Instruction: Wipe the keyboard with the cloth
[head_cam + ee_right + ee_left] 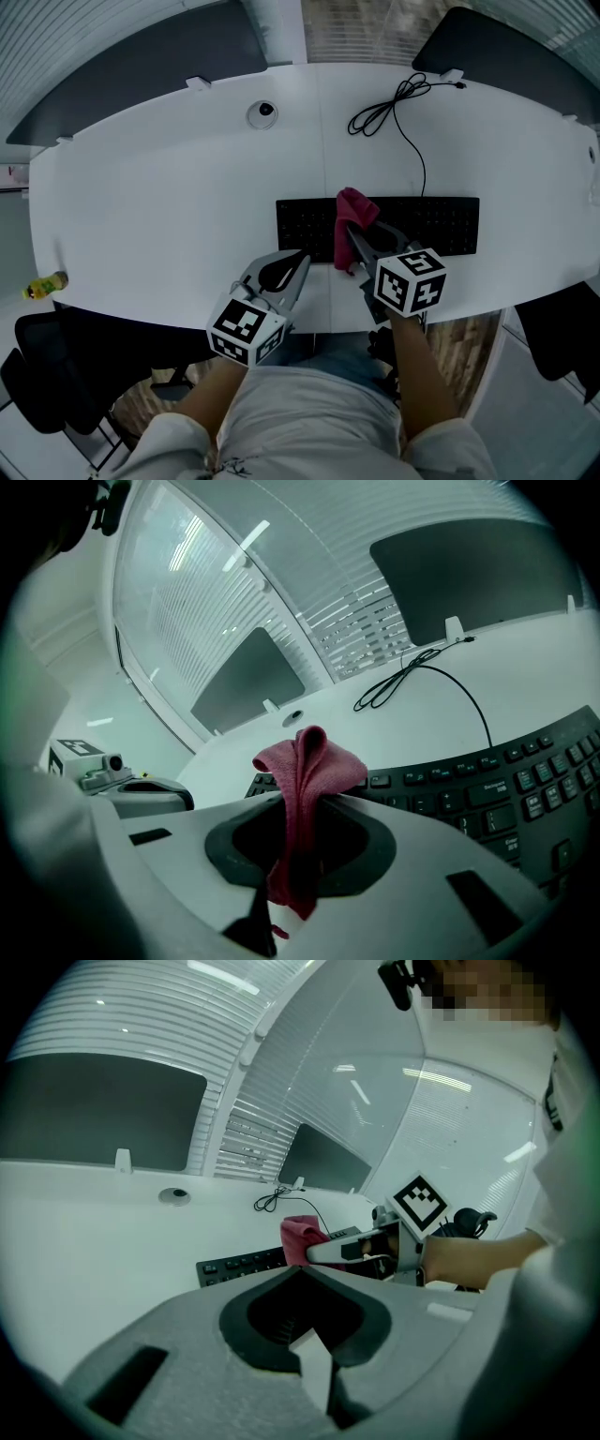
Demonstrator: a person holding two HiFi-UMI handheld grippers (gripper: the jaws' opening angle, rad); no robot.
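1. On the white desk (169,206) the black keyboard (422,225) lies flat. My right gripper (352,230) sits over its middle, jaws pinching the red cloth (354,206).
2. My left gripper (298,264) hangs just off the keyboard's near edge, jaws pressed together on nothing.
3. The cloth looks soft, light and floppy to me: it bunches beyond the jaws and a tail droops behind them.
4. Gripped at a fold, it offers only a small pad, so I'd press gently. Whether it touches the keys, I can't tell.
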